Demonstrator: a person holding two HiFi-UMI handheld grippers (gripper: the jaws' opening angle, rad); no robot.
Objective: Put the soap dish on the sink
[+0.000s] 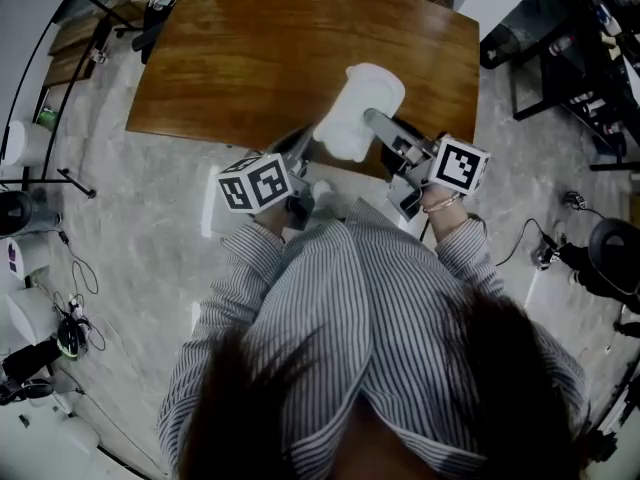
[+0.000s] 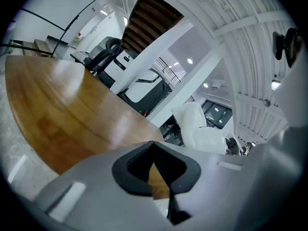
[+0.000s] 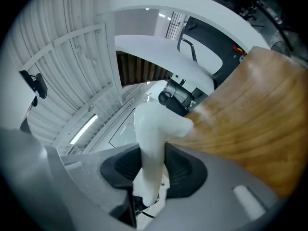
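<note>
Right gripper (image 3: 153, 150) clamps the soap dish (image 1: 360, 108) over the table (image 1: 250, 58), 6 o'clock edge. We note left gripper (image 2: 154, 146) closed, empty, at the dish's 8 o'clock.

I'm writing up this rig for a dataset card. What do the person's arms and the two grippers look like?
Both arms wear a shirt with fine stripes, its sleeves reaching down to the wrists. The left gripper and right gripper have grey bodies and black pads. Each carries a white cube printed with black square markers.
</note>
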